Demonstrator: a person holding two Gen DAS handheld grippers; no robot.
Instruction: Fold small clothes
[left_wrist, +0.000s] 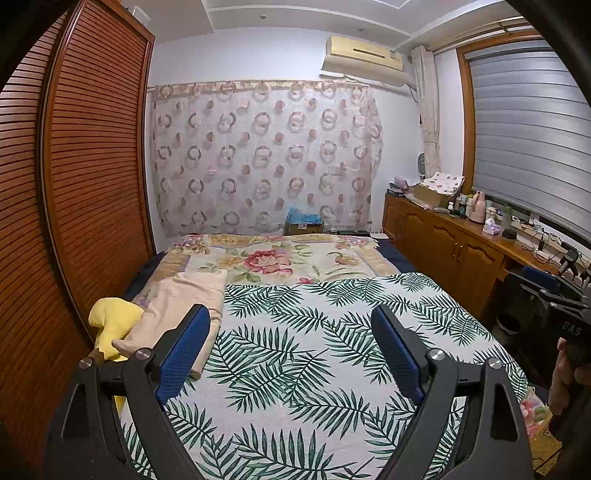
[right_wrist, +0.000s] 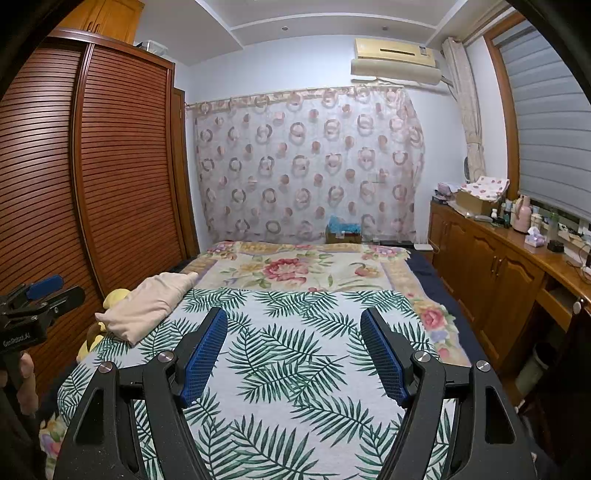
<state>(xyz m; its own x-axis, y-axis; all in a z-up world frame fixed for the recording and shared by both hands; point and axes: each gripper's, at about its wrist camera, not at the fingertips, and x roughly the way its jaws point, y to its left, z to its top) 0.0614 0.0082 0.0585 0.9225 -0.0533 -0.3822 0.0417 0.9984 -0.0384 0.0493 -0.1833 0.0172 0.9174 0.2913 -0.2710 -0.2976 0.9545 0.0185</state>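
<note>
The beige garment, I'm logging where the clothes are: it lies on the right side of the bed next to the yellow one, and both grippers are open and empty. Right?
Not quite. The beige garment lies on the left side of the bed, beside the yellow garment; both wrist views show it there. The rest holds: the left gripper and right gripper are open and empty.
</note>
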